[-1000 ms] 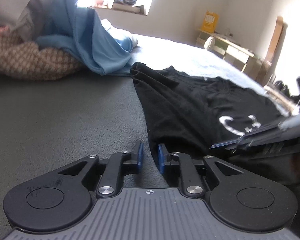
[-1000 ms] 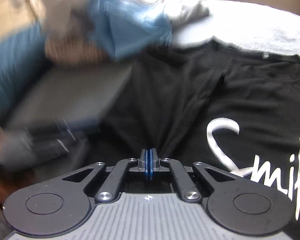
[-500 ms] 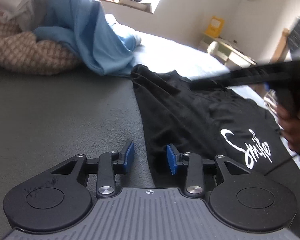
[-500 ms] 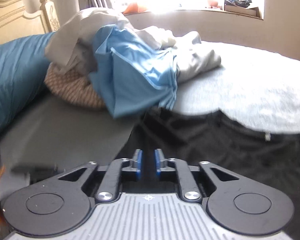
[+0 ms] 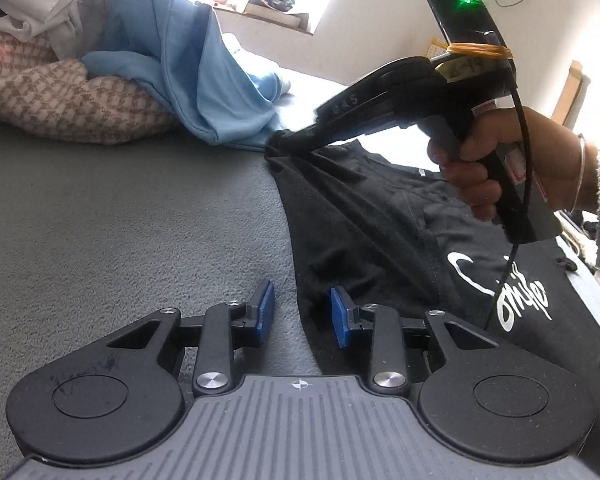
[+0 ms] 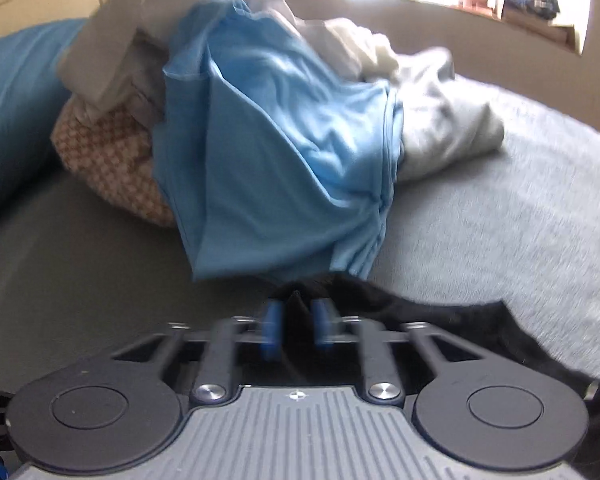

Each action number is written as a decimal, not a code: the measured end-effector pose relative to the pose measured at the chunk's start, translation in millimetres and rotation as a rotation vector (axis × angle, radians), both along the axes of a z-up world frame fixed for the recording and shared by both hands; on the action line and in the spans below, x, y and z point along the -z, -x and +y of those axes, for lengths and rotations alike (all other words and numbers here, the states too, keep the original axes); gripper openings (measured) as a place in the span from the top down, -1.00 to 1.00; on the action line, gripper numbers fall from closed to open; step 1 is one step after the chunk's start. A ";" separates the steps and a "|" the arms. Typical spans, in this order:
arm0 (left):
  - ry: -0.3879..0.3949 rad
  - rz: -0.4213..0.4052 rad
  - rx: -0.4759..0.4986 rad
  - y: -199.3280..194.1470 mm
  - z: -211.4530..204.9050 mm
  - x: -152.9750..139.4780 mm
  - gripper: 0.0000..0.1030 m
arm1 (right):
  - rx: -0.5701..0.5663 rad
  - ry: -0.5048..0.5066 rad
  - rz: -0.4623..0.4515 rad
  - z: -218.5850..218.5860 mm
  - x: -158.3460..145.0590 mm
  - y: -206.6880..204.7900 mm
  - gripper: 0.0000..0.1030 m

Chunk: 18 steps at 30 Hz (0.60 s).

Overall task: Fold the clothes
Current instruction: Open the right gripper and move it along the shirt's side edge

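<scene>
Black T-shirt (image 5: 364, 216): laid flat on our grey bedcover (image 5: 120, 240), white lettering up. Our right gripper (image 5: 284, 140), jaws just closing, pinches its far corner beside the blue garment (image 5: 204, 80) on the clothes pile. Our left gripper (image 5: 302, 310) sits low at the near hem, blue pads (image 5: 265, 300) narrowly parted, just easing inward, cloth edge between them, ungripped.

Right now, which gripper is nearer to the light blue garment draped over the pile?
Right. The right gripper is pinching the black T-shirt's far corner right beside the light blue garment's hem. The left gripper hangs open at the shirt's near edge, much farther away.
</scene>
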<state>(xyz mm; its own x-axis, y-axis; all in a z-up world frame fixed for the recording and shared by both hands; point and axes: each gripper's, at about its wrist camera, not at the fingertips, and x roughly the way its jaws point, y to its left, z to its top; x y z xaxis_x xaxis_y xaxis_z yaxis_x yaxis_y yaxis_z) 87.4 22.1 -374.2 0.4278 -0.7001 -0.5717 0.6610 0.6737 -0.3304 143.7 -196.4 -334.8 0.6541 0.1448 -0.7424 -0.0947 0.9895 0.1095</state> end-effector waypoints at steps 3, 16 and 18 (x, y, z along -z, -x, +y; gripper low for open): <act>0.004 0.000 0.001 -0.2 1.0 1.0 0.39 | 0.092 -0.126 -0.052 -22.2 -3.5 11.8 0.99; 0.006 -0.005 0.005 0.9 -0.9 0.6 0.39 | 0.363 -0.525 -0.057 -90.3 2.4 15.3 0.72; 0.007 -0.006 0.005 1.2 -0.9 1.0 0.39 | 0.341 -0.490 -0.021 -86.2 -1.2 5.1 0.35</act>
